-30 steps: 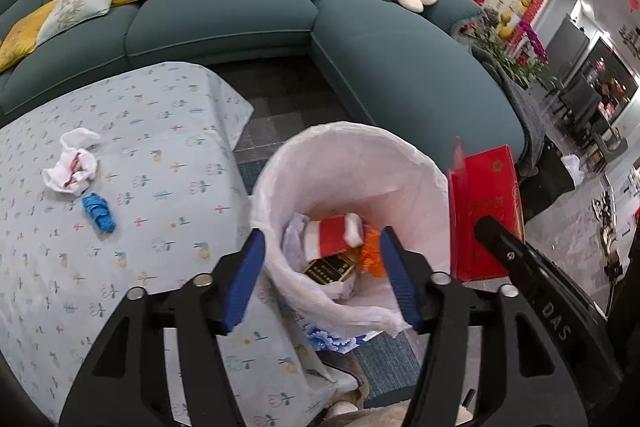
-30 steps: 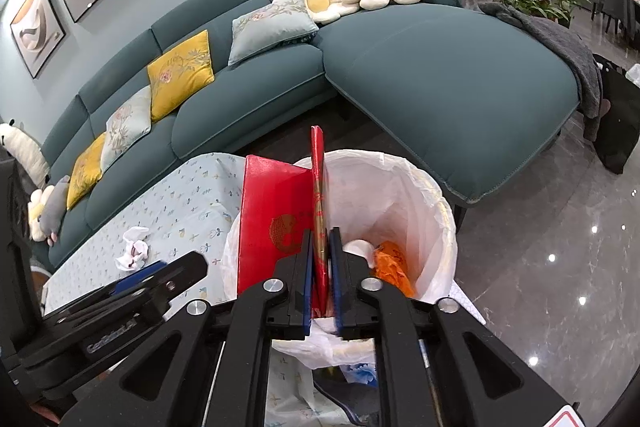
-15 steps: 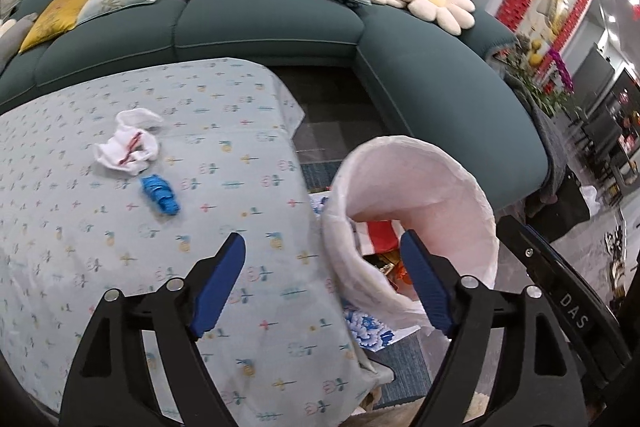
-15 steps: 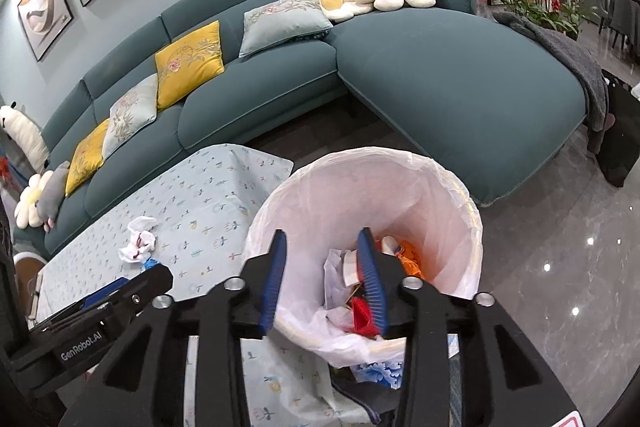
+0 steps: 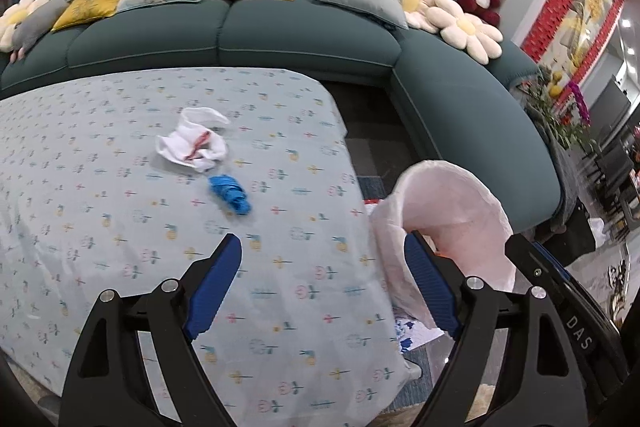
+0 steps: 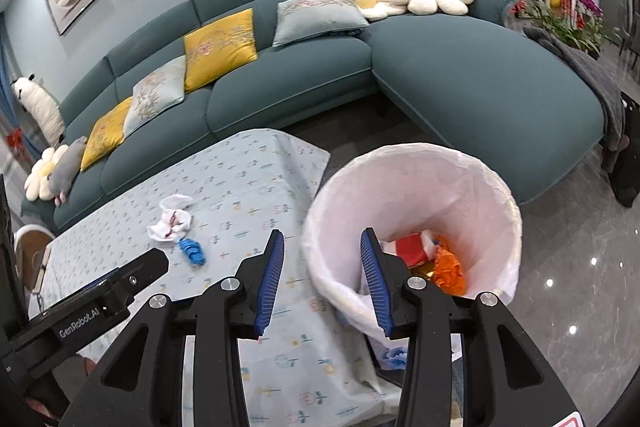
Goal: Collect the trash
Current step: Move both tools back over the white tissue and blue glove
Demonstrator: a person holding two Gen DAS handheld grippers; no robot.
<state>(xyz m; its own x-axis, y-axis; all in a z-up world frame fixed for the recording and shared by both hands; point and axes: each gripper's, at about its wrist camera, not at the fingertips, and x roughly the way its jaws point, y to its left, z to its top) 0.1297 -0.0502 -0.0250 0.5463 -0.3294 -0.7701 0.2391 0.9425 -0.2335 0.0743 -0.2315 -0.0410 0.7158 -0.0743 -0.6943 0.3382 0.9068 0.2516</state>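
A crumpled white tissue with red marks lies on the flowered tablecloth. A small blue crumpled piece sits beside it. My left gripper hovers over the table's near right part, short of both; its jaws are opening with nothing between them. The white-lined trash bin stands off the table's right end and holds a red packet and an orange wrapper. My right gripper hangs open and empty over the bin's left rim.
A teal corner sofa with yellow and grey cushions, flower pillows and a red plush toy wraps behind the table. Dark floor lies between sofa and table. Glossy grey floor spreads to the right of the bin.
The right gripper let go of the red packet, which now lies in the bin. Both grippers swung left from over the bin toward the table. The left jaws spread wider.
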